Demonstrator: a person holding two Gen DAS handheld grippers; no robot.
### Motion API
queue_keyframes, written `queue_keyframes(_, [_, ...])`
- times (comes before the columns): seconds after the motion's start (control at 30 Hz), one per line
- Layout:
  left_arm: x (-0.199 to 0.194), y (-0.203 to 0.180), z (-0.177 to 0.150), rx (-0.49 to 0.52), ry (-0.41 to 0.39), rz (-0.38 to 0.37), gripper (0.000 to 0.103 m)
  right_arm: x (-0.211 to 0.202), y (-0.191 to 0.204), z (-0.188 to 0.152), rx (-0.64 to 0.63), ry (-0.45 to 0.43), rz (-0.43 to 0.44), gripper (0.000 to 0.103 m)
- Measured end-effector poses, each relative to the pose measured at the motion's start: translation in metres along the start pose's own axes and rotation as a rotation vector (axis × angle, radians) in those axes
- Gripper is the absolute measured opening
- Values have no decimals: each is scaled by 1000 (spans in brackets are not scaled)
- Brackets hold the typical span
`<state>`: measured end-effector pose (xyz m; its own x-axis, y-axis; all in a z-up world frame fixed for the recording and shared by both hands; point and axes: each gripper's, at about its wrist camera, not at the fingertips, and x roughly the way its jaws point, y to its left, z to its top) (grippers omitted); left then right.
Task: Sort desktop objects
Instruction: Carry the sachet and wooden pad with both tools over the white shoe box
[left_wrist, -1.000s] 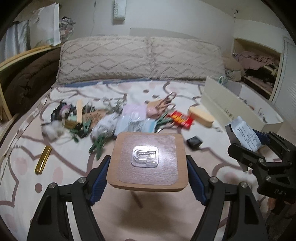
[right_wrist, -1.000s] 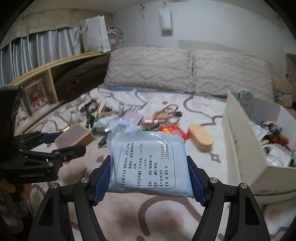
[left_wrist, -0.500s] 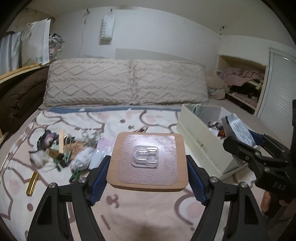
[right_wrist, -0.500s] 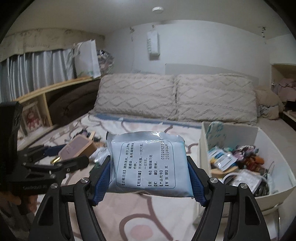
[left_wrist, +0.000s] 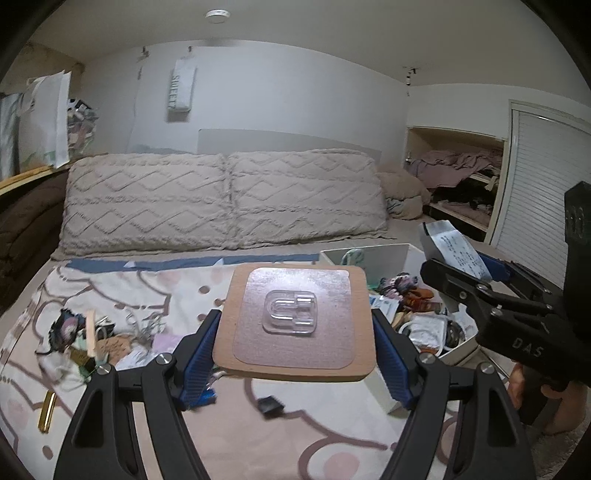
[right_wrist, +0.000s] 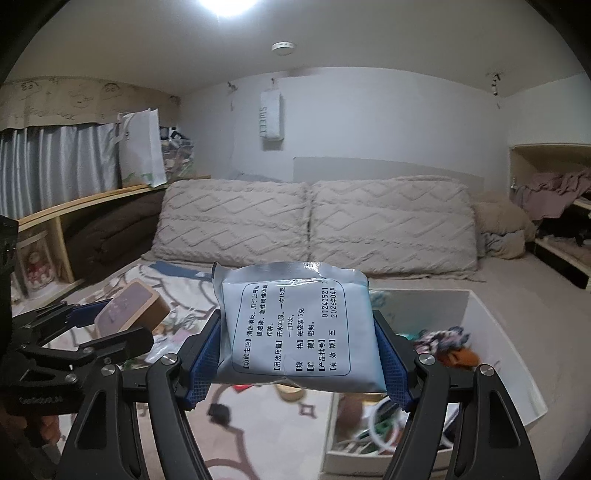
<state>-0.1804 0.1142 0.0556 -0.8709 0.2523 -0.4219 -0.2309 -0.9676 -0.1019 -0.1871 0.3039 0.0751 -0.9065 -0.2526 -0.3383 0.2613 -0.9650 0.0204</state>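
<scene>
I'm gripping the wooden block in my left gripper and the sachet in my right gripper, nearing the bin's left edge; the limp sachet is probably risking snagging the rim.

open: bedspread foreground | blocked: clutter pile (left), white bin walls

Left tongs and right tongs both apparently clamped, held aloft.

black tool frames – blue ribbed pads, silver screws, "das" lettering.
</scene>
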Motion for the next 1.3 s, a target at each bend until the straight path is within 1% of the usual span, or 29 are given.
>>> queue_keyframes(0.27, [23,-30,9,33,-1,-47,77,11,-29,2,4,24,-71,76])
queue_keyframes(0.53, [43,-54,14,64,6,-87,77,9,-57,9,38,8,-142,76])
queue_keyframes(0.67, [52,-69,17,88,6,-103,77,11,-73,13,55,4,-192,76])
queue_keyframes(0.8, [63,-83,19,113,12,-118,77,15,-93,13,83,7,-220,76])
queue_keyframes(0.97, [75,-100,20,129,16,-151,77,31,-113,6,89,57,-298,76])
queue_keyframes(1.13, [91,-111,20,128,38,-174,77,58,-136,-10,120,144,-328,76])
queue_keyframes(1.3, [107,-116,19,131,74,-178,77,78,-151,-24,128,222,-364,76])
